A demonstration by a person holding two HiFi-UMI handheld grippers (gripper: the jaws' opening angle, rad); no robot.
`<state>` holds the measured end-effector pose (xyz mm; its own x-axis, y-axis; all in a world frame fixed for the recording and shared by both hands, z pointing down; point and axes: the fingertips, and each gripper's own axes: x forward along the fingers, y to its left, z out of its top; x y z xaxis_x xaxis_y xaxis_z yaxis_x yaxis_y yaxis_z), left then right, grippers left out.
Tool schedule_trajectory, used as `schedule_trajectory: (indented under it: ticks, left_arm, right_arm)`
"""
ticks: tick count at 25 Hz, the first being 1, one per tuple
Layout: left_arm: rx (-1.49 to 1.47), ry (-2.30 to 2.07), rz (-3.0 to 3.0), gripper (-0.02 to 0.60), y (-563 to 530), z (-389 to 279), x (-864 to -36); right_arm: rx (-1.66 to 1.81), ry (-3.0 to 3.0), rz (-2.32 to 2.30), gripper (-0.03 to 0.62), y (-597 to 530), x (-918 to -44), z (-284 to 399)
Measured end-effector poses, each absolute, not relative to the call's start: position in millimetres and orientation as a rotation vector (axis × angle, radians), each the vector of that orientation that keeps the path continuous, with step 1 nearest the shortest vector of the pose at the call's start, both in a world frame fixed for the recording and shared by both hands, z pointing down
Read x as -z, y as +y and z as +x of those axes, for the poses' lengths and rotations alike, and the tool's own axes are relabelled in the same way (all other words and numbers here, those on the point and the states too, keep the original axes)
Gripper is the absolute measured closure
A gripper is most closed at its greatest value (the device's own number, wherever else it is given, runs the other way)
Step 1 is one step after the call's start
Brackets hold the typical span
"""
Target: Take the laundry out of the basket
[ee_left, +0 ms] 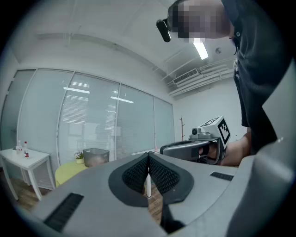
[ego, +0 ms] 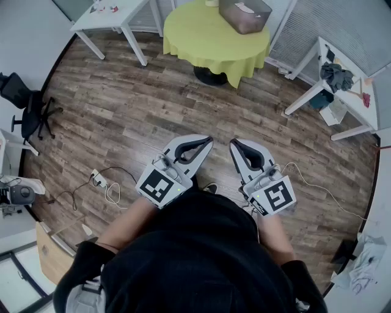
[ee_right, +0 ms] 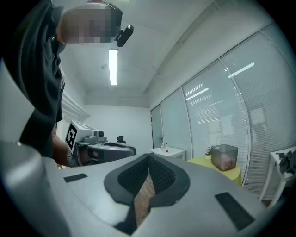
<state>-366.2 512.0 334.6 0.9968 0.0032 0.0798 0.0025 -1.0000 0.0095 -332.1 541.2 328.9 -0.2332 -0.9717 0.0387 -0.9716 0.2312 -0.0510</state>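
The person stood in the middle of the room on the wooden floor (ego: pixel 153 104). They held one set of tongs in each hand, close in front of their tummy. The left tongs (ego: pixel 206 142) were shut tight, with the two tips touching and nothing between them. The right tongs (ego: pixel 234 144) were shut tight too, and they were empty as well. Both pointed straight ahead, side by side and near each other. It looked like a ready pose, with the hands held in so that nothing got bumped.

The basket (ego: pixel 244 15) was well apart from the tongs. It sat on the round surface (ego: pixel 201 36) with the yellow cloth, across the room and almost straight ahead of the person. Something pale and soft showed inside it. That was probably the laundry (ee_right: pixel 225 163), and none of it had been taken out yet.

The job had not really started. The person would likely need to walk over to the round surface first, then open the tongs wide to grab the clothes. A cable (ego: pixel 113 189) lay on the floor to the left, but not on the way to the basket.
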Motion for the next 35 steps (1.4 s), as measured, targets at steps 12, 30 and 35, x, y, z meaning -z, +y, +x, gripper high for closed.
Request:
schedule_trajectory:
  ticks: [12,30,35]
  left_arm:
    - [-0.149,-0.013,3.133,0.571,499,-363,-329]
    - [-0.114,0.026,3.119,0.571,345,-327,-325]
    - [-0.097,0.028,3.110,0.571,298,-324,-325]
  right_arm:
    - [0.147,2.421,-1.973,0.569,532,-329,-321]
    - [0.161,2.399,-2.040,0.569,384,-323,-283]
    - [0.163,2.408,-2.042,0.569,337,-323,-284]
